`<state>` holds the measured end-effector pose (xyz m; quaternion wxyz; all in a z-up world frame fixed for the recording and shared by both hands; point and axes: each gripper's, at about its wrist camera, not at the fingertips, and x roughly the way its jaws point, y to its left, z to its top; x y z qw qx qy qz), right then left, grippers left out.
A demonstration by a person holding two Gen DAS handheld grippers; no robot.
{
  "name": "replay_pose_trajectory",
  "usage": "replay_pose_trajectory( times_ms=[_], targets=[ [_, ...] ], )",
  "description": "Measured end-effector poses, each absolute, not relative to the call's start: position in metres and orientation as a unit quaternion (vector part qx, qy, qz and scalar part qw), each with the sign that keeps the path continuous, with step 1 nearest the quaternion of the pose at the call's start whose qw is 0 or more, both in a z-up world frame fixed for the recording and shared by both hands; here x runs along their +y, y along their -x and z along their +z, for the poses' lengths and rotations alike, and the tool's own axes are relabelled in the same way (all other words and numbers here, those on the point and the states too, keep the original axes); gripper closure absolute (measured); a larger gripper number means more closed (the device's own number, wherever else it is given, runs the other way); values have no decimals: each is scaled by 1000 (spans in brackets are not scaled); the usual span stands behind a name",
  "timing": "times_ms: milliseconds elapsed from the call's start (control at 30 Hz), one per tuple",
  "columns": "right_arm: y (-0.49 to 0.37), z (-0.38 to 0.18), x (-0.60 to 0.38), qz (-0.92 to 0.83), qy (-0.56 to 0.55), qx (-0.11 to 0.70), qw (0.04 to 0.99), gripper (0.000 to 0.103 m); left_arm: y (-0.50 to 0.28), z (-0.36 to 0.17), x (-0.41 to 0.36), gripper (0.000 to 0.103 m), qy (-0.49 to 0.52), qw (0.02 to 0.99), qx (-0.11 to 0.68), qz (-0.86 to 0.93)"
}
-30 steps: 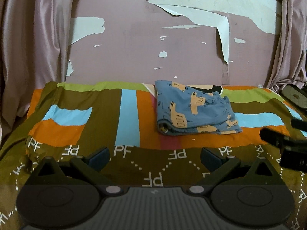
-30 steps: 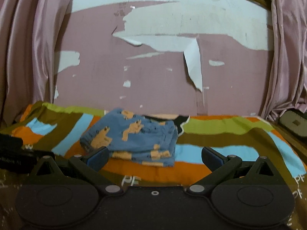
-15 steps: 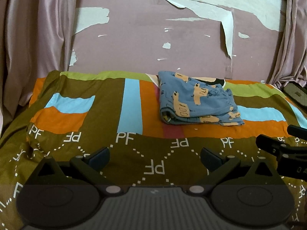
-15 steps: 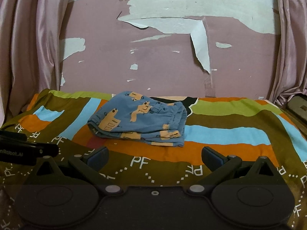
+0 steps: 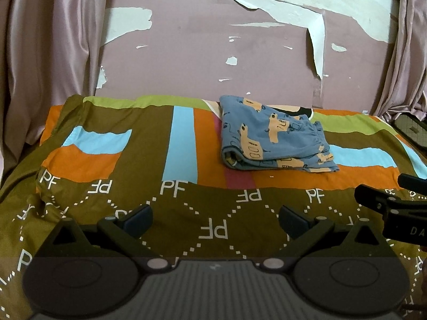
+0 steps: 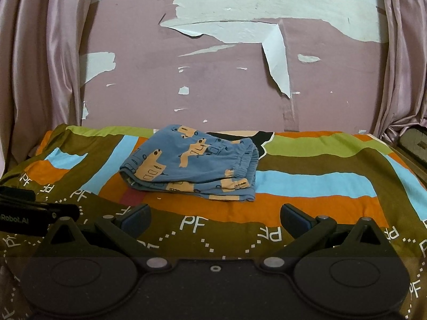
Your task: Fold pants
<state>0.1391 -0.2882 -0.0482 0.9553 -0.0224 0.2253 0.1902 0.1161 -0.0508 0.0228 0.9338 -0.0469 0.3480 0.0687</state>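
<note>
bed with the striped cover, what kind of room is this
Most likely a bedroom in a home. The folded pants lie on a bed with a striped cover, pushed against a pink wall with peeling paint, and curtains hang at both sides.

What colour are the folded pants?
The pants are blue with peach-orange printed shapes, clearest in the right wrist view.

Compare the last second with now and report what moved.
Both grippers, left and right, backed away from the folded blue car-print pants and rose slightly, open and empty. The pants stayed folded on the striped bedspread; nothing was gripped or released.
</note>
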Motion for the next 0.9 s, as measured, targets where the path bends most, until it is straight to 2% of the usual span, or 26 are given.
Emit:
replay_pose_trajectory(
  times_ms=[900],
  targets=[
    [-141, -52, -289, 191, 21, 232, 953, 1, -115, 24, -51, 0, 52, 933, 349, 70]
  ],
)
